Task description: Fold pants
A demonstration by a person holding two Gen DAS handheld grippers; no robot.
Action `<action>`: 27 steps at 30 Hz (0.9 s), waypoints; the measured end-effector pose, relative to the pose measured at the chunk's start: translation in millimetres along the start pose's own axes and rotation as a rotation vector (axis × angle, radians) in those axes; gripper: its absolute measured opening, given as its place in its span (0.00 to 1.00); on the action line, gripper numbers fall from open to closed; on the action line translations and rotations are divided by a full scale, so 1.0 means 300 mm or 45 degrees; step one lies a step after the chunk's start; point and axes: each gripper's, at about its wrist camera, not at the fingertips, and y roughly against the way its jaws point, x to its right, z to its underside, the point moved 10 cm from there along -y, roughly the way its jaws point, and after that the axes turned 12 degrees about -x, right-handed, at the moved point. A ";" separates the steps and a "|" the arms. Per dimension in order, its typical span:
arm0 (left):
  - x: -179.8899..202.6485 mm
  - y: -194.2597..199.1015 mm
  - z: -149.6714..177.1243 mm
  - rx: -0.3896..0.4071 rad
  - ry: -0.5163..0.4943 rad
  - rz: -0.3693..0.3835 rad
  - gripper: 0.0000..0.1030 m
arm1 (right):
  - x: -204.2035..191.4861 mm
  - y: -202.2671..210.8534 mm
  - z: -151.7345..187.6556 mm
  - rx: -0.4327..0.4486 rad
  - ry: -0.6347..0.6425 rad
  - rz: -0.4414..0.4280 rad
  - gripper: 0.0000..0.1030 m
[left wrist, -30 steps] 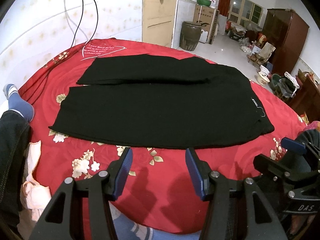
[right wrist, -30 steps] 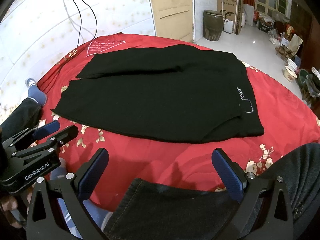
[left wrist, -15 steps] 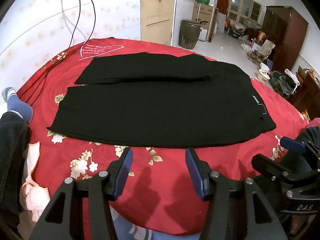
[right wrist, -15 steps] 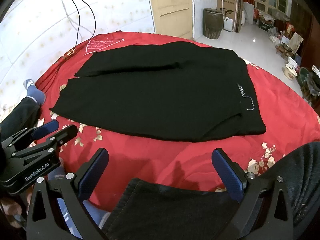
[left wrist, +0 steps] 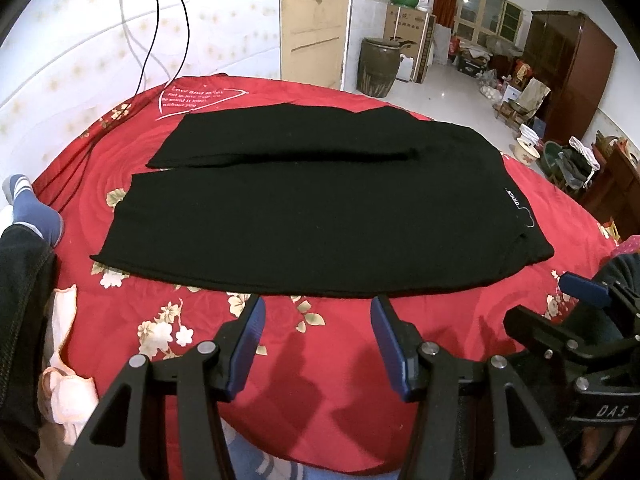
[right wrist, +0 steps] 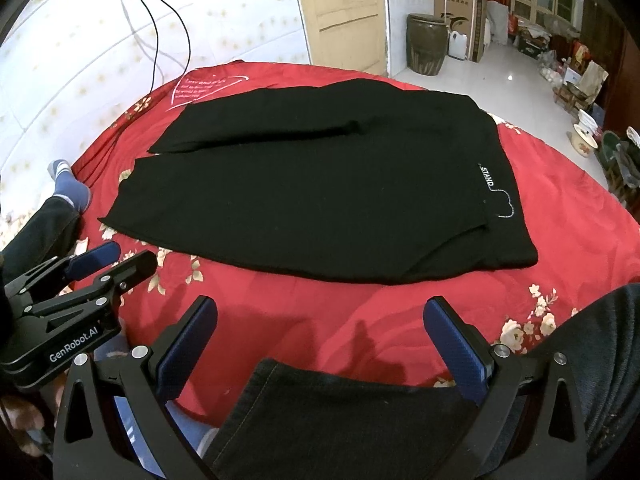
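In the left wrist view little has changed since a second ago: the left gripper (left wrist: 316,334) still hangs partly open and empty, with the flat black knit pants (left wrist: 320,216) lying just ahead of its tips on the red floral bedspread (left wrist: 328,344). In the right wrist view the right gripper (right wrist: 320,338) stays wide open and empty, the pants (right wrist: 320,188) ahead of it spread with both legs pointing left and the waistband to the right.

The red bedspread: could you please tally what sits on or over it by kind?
Black pants: 1
Grippers, jaws open, holding nothing: 2 (left gripper, right gripper)
Black cables trailing onto the bedspread: 2
Total: 5
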 end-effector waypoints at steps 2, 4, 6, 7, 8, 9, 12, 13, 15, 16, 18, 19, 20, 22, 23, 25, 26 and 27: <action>0.003 0.001 -0.002 0.007 -0.004 0.001 0.56 | 0.001 0.001 -0.002 0.001 -0.004 0.000 1.00; 0.004 0.003 -0.003 0.009 -0.005 0.001 0.56 | 0.002 0.001 -0.005 0.004 -0.004 0.001 1.00; 0.005 0.003 -0.002 0.008 -0.004 0.000 0.56 | 0.006 0.002 -0.007 0.004 -0.007 0.001 1.00; 0.004 0.003 -0.003 0.008 -0.006 0.000 0.56 | 0.007 0.002 -0.006 0.004 -0.007 0.002 1.00; 0.004 0.003 -0.003 0.008 -0.005 -0.001 0.56 | 0.007 0.002 -0.006 0.005 -0.005 0.004 1.00; 0.004 0.004 -0.003 0.009 -0.005 -0.002 0.56 | 0.007 0.001 -0.006 0.005 -0.004 0.005 1.00; 0.006 0.003 -0.002 0.009 -0.005 0.000 0.56 | 0.006 0.001 -0.006 0.003 -0.008 -0.001 1.00; 0.004 0.003 -0.001 0.008 -0.006 -0.002 0.56 | 0.007 0.001 -0.006 0.003 -0.007 -0.002 1.00; 0.004 0.002 -0.002 0.005 -0.006 -0.003 0.56 | 0.008 0.000 -0.006 0.002 -0.008 -0.001 1.00; 0.004 0.002 -0.002 0.004 -0.007 -0.004 0.56 | 0.007 0.001 -0.006 0.002 -0.009 -0.003 1.00; 0.003 0.001 -0.001 0.004 -0.009 -0.007 0.56 | 0.006 -0.002 -0.005 0.001 -0.006 -0.006 1.00; 0.003 0.001 -0.001 0.004 -0.008 -0.006 0.56 | 0.006 -0.005 -0.005 -0.001 -0.006 -0.004 1.00; 0.003 0.001 -0.001 0.003 -0.007 -0.007 0.56 | 0.009 -0.005 -0.004 -0.003 -0.006 -0.006 1.00; 0.003 -0.001 -0.001 0.002 -0.009 -0.011 0.56 | 0.011 -0.009 -0.004 -0.008 -0.011 -0.013 1.00; 0.003 -0.003 0.000 -0.001 -0.009 -0.012 0.56 | 0.012 -0.011 -0.005 -0.009 -0.011 -0.014 1.00; 0.004 -0.007 -0.001 -0.005 -0.008 -0.010 0.56 | 0.012 -0.015 -0.006 -0.015 -0.009 -0.017 1.00; 0.005 -0.009 -0.001 -0.006 -0.010 -0.011 0.56 | 0.012 -0.016 -0.007 -0.016 -0.008 -0.021 1.00; 0.005 -0.012 -0.002 -0.009 -0.013 -0.012 0.56 | 0.013 -0.019 -0.007 -0.018 -0.007 -0.022 1.00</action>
